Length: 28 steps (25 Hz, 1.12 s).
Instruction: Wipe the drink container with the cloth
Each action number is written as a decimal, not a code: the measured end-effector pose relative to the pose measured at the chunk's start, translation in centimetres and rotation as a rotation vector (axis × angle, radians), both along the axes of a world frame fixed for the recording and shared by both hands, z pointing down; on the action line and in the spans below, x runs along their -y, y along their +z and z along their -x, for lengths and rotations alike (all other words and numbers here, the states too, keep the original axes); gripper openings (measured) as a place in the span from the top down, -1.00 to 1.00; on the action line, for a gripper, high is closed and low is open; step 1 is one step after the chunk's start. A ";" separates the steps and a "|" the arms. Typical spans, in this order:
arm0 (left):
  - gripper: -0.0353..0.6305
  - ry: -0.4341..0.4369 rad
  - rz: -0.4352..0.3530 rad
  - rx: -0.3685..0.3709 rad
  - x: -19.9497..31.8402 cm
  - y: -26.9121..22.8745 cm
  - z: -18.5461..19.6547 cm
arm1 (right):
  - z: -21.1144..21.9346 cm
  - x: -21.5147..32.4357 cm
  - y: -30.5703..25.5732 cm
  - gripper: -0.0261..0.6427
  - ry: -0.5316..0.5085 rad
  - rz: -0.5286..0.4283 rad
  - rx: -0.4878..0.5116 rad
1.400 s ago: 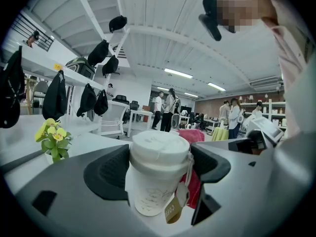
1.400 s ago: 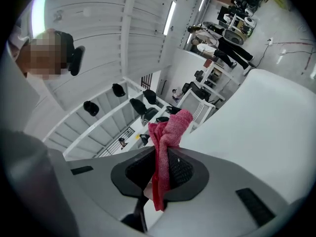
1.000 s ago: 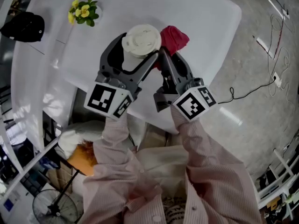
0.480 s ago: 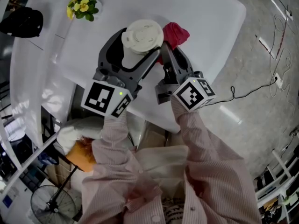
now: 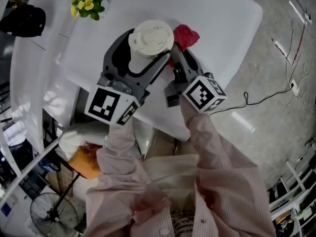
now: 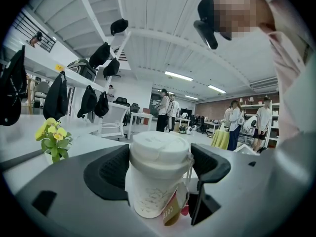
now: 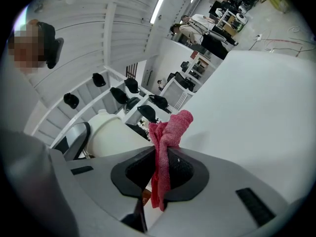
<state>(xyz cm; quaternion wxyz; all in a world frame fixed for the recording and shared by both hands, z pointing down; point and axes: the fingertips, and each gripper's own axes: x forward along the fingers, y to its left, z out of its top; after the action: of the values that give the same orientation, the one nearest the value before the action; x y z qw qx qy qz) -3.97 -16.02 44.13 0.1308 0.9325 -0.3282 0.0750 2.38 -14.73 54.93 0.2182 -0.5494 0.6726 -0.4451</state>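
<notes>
A white paper cup (image 5: 150,39) with a lid sits between the jaws of my left gripper (image 5: 146,42), which is shut on it above the white table (image 5: 217,23). In the left gripper view the cup (image 6: 157,174) stands upright with a small tag near its base. My right gripper (image 5: 177,51) is shut on a red cloth (image 5: 185,35), just right of the cup. From the right gripper view the cloth (image 7: 165,152) hangs pinched between the jaws, bunched above them, with the cup (image 7: 116,135) close at the left.
A small pot of yellow flowers (image 5: 88,6) stands at the table's far left. The table's near edge lies under my grippers. A black cap (image 5: 22,21) lies off to the left. Cables (image 5: 289,78) run over the floor on the right. People stand in the far room.
Both grippers have shifted slightly up and away in the head view, keeping cup and cloth. The right gripper has turned a little, with the cloth staying beside the cup.
</notes>
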 end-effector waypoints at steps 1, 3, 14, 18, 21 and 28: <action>-0.24 0.000 0.000 0.000 0.0 0.0 0.0 | 0.0 0.1 0.2 0.78 0.000 0.004 0.005; -0.24 0.000 -0.001 -0.001 0.0 0.1 0.0 | -0.1 0.2 0.5 0.78 0.001 0.011 0.016; -0.24 -0.001 -0.002 -0.007 0.0 0.1 0.0 | -0.8 1.1 -1.9 0.78 -0.116 -0.013 -0.011; -0.24 0.003 0.007 0.003 0.0 0.2 0.1 | -1.6 2.3 -4.3 0.78 -0.224 -0.049 -0.082; -0.24 0.008 0.013 0.007 -0.1 0.1 0.1 | -1.8 3.3 -6.1 0.78 -0.319 -0.073 -0.116; -0.24 0.006 0.031 0.034 0.0 0.2 0.0 | -1.1 5.2 -8.9 0.78 -0.587 -0.062 -0.077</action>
<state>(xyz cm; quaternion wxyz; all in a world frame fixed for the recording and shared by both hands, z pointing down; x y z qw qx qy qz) -3.98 -16.04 44.36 0.1396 0.9299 -0.3264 0.0964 3.47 -19.95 46.05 0.0711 -0.3409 0.8237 -0.4474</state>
